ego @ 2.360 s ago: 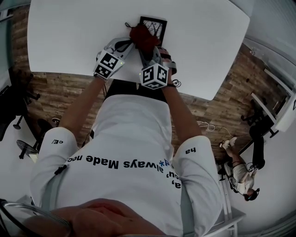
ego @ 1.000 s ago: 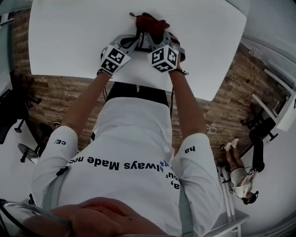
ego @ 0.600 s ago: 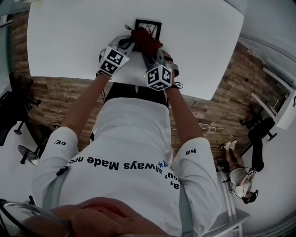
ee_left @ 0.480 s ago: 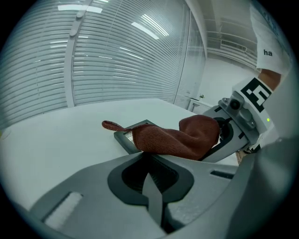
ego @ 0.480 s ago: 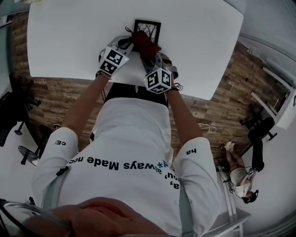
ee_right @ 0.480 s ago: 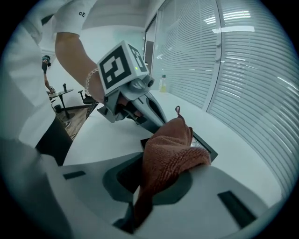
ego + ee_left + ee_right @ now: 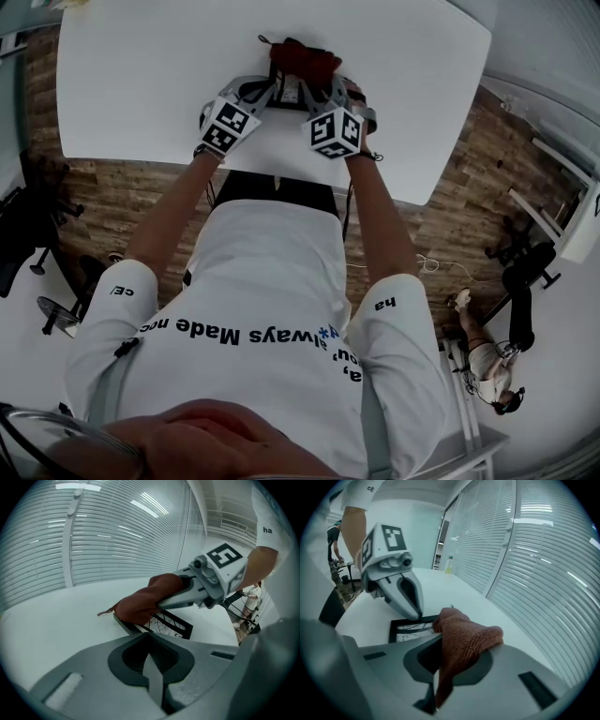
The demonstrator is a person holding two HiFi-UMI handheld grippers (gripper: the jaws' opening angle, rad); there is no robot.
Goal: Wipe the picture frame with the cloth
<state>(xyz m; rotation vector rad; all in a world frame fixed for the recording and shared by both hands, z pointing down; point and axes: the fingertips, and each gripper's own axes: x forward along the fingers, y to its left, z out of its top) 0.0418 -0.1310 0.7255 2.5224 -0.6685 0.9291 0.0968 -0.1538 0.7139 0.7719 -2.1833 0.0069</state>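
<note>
The black picture frame (image 7: 171, 625) with a branch drawing lies flat on the white table (image 7: 131, 75). In the head view the frame (image 7: 284, 91) is mostly hidden by cloth and grippers. My left gripper (image 7: 270, 89) is shut, and its tips (image 7: 417, 615) rest on the frame's edge (image 7: 401, 623). My right gripper (image 7: 317, 77) is shut on the red cloth (image 7: 464, 637). The bunched cloth (image 7: 138, 605) lies on the frame's far part. In the left gripper view the right gripper (image 7: 161, 603) reaches in from the right.
The table's near edge (image 7: 244, 167) runs just behind both marker cubes, with wood floor (image 7: 459, 187) beyond it. White window blinds (image 7: 117, 536) run behind the table. A small bottle (image 7: 449, 564) stands at the table's far end. Another person (image 7: 483, 361) is at lower right.
The right gripper has pushed the cloth away from me across the frame, covering most of it, after pulling it back half a second ago. The left gripper and the frame stayed put.
</note>
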